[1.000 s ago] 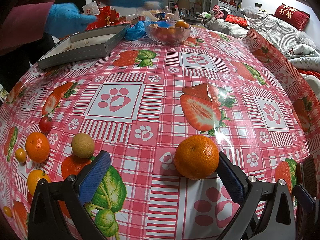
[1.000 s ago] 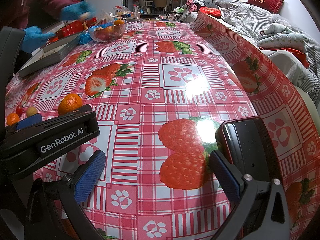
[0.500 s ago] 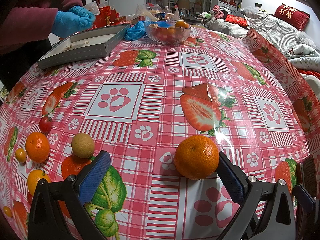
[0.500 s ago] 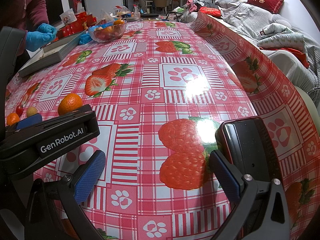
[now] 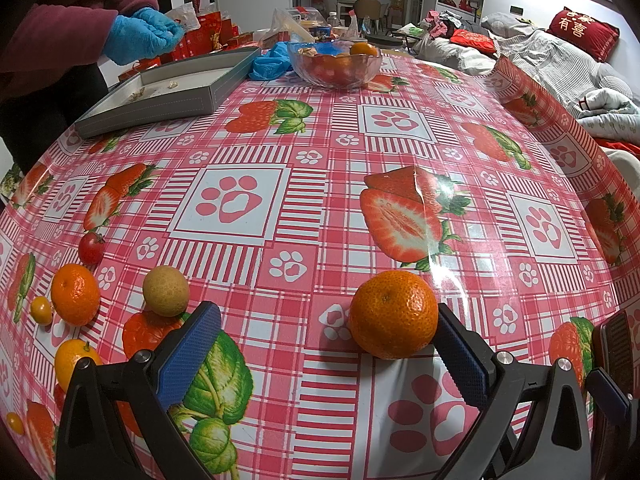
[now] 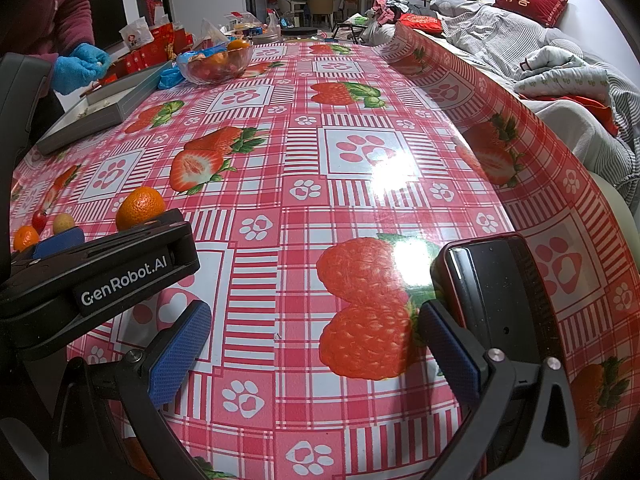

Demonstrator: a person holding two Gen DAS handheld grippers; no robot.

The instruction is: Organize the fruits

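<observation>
Early stage. Glass bowl (image 5: 333, 65) at far edge holds one mandarin on top of red fruit, probably cherry tomatoes. Loose on the tablecloth: large mandarin (image 5: 393, 314), longan (image 5: 166, 290), cherry tomato (image 5: 91, 247), smaller citrus at left. Left gripper (image 5: 328, 346) gapes wide, mandarin against its right finger, ungrasped. Right gripper (image 6: 312, 354) spread, empty. Gray tray (image 5: 160, 98) holds only scraps.
</observation>
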